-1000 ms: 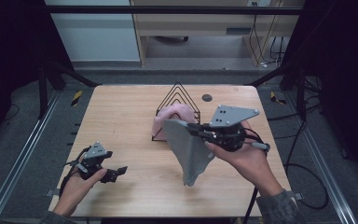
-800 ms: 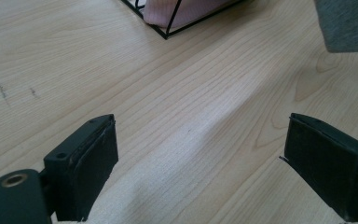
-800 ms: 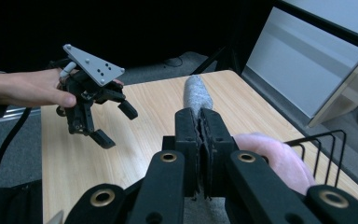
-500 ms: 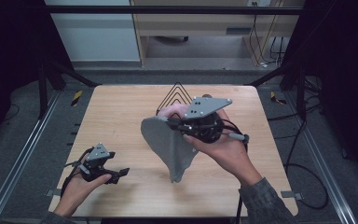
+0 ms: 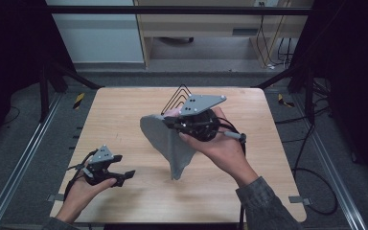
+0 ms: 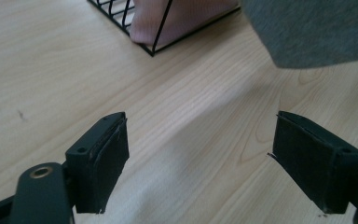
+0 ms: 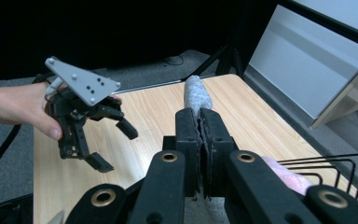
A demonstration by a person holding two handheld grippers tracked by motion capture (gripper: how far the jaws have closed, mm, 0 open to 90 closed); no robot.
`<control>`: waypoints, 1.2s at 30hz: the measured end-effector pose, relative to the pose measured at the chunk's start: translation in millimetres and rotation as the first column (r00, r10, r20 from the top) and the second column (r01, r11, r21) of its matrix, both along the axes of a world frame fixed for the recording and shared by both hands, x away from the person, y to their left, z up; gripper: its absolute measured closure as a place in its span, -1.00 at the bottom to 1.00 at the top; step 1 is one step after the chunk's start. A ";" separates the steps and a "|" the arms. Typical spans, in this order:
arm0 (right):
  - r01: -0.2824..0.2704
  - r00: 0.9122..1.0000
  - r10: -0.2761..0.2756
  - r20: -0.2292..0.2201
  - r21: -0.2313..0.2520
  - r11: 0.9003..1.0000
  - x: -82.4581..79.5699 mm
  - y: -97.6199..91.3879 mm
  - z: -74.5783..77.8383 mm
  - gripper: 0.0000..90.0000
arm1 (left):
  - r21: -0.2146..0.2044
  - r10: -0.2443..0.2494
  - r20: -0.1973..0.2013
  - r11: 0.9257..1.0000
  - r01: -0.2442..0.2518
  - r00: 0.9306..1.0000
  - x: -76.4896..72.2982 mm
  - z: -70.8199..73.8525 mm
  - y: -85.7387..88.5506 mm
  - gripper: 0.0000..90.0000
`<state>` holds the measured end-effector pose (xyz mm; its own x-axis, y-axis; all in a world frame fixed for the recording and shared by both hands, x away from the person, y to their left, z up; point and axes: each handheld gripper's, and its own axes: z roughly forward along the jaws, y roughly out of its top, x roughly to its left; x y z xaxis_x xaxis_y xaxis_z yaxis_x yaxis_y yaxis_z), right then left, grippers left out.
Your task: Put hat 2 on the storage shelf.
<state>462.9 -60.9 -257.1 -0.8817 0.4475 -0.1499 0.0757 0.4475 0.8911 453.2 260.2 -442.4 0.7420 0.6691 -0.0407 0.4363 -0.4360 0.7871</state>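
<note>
**Grey cloth lifted over the table, second gripper waiting**

Pale wood table (image 5: 124,115) under a dark surround, with a black wire rack (image 5: 176,97) standing at its far middle and a pink cloth (image 6: 177,21) lying in it.

One grey cloth (image 5: 165,143) hangs in the air above the table's centre, just near of the rack, clear of the wood. The right gripper (image 7: 200,135) has its jaws pressed together on the cloth's top edge, and the fabric bunches up past the pads in the right gripper view. The left gripper (image 5: 120,176) sits low at the near left, well apart from the cloth. Its jaws are spread, have just been closing a little, and have nothing between them.

The step in hand looks like a two-handed spread or fold of the grey cloth. To do it well, the right grip should stay firm and high so the hem does not drag. The left gripper should come in at a free lower corner, jaws still wide, and close only once a single layer lies between the pads.

Count: two grippers, two cloths (one grey, one pink), one rack, one table.
</note>
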 end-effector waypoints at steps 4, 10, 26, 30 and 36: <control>-0.008 1.000 0.008 -0.012 0.003 1.000 2.1 5.2 1.6 0.94 | 0.012 -0.029 0.032 1.000 0.029 0.999 5.6 18.5 -7.3 -0.60; -0.018 1.000 0.019 -0.010 0.006 1.000 2.6 13.8 8.3 0.94 | -0.020 -0.074 0.062 0.997 0.075 0.995 21.0 43.5 -18.7 -0.51; -0.014 1.000 0.014 -0.019 -0.019 1.000 -0.5 20.1 5.3 0.94 | -0.082 -0.161 0.064 0.983 0.166 0.985 51.1 39.4 -43.7 -0.05; 0.005 1.000 -0.005 -0.019 -0.030 1.000 -0.2 13.5 1.7 0.94 | -0.112 -0.156 0.059 0.981 0.161 0.986 51.1 38.1 -50.5 0.55; 0.074 0.996 -0.075 -0.046 -0.024 0.997 6.4 -11.6 -10.5 0.95 | -0.113 -0.138 0.060 0.983 0.144 0.989 47.9 42.6 -53.8 0.92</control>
